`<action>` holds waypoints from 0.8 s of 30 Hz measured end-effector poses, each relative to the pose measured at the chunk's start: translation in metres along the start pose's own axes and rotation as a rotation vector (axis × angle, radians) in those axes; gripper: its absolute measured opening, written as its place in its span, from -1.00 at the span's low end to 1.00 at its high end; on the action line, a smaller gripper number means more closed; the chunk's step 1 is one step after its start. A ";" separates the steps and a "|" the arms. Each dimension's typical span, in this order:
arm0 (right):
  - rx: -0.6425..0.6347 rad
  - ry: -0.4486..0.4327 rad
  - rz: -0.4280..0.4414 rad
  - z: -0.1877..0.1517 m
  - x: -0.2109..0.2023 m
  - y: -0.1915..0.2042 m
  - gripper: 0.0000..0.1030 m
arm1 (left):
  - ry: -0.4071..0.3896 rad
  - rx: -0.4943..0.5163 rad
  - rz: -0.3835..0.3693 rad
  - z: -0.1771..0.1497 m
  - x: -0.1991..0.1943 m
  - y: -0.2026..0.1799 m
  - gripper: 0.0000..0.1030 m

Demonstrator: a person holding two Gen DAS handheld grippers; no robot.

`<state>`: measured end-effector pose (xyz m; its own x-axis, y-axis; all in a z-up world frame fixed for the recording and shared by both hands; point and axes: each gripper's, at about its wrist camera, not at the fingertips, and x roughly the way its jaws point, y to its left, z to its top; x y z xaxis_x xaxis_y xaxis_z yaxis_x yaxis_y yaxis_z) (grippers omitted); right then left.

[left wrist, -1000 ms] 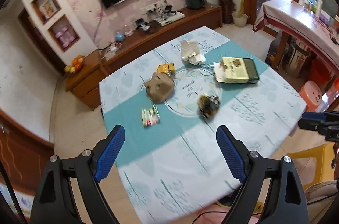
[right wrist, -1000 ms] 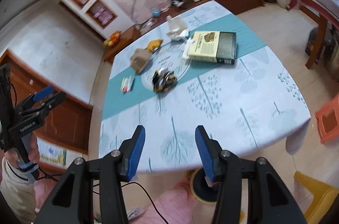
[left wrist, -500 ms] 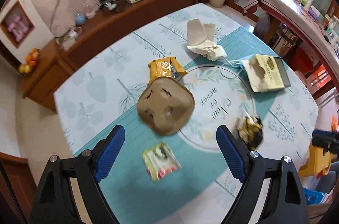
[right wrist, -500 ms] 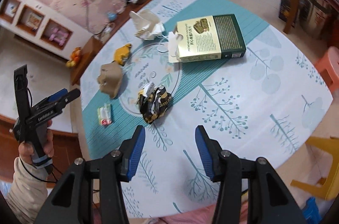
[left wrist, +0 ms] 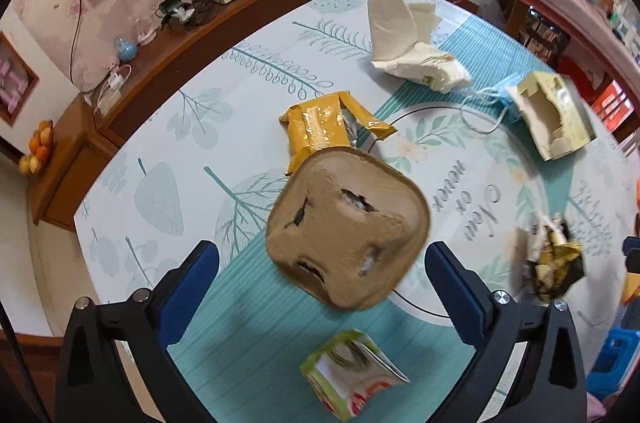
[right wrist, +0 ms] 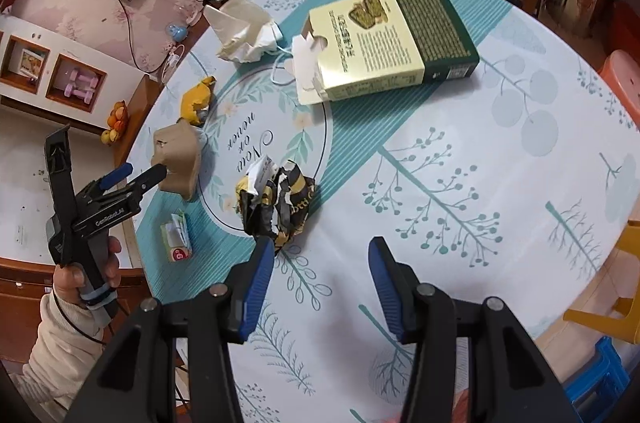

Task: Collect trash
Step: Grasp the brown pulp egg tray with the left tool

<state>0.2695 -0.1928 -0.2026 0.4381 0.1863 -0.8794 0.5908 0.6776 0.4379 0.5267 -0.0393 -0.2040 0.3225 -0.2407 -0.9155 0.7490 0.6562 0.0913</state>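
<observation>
A brown pulp tray (left wrist: 348, 227) lies upside down on the patterned tablecloth (left wrist: 168, 191). My left gripper (left wrist: 322, 255) hovers over it, jaws opening wide, the tray between the blue pads (left wrist: 200, 263) with a gap on each side. In the right wrist view the left gripper (right wrist: 144, 170) reaches the tray (right wrist: 180, 159) from the left. My right gripper (right wrist: 320, 255) stands partly open and empty. A crumpled black-and-yellow wrapper (right wrist: 280, 207) lies just beyond its left finger. A yellow wrapper (left wrist: 316, 131), a green packet (left wrist: 352, 379), crumpled tissue (left wrist: 408, 43) and an opened box (right wrist: 392, 39) also lie on the table.
A blue face mask with loops (left wrist: 488, 103) lies beside the box (left wrist: 552, 119). A wooden TV cabinet (left wrist: 224, 23) stands beyond the table's far edge. An orange stool (right wrist: 624, 75), a yellow chair (right wrist: 612, 303) and a blue stool (right wrist: 600, 379) stand to the right.
Both grippers have come down and forward toward the table. The left one now frames the brown tray and its jaws stand wider. The right one has closed in on the crumpled wrapper.
</observation>
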 end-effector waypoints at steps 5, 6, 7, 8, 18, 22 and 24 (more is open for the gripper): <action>0.022 0.015 -0.015 -0.004 0.008 -0.007 -0.04 | 0.011 -0.001 0.002 0.007 0.017 0.002 0.98; 0.027 0.017 -0.017 -0.004 0.009 -0.008 -0.04 | 0.008 0.001 0.002 0.008 0.019 0.001 0.98; 0.031 0.018 -0.017 -0.005 0.010 -0.010 -0.04 | 0.006 0.004 0.003 0.010 0.020 0.000 0.98; 0.034 0.018 -0.016 -0.005 0.010 -0.011 -0.04 | 0.005 0.006 0.001 0.011 0.022 0.000 0.98; 0.020 0.026 -0.001 -0.004 0.015 -0.006 -0.04 | 0.017 -0.068 -0.064 0.013 0.017 0.009 0.26; 0.005 0.029 0.007 -0.004 0.017 -0.003 -0.04 | -0.004 -0.073 -0.078 0.010 0.004 0.009 0.26; 0.005 0.033 0.010 -0.004 0.018 -0.003 -0.04 | -0.019 -0.077 -0.078 0.009 -0.006 0.008 0.26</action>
<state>0.2728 -0.1883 -0.2204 0.4217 0.2159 -0.8807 0.5898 0.6724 0.4473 0.5361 -0.0390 -0.1942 0.2762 -0.3067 -0.9108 0.7259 0.6877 -0.0115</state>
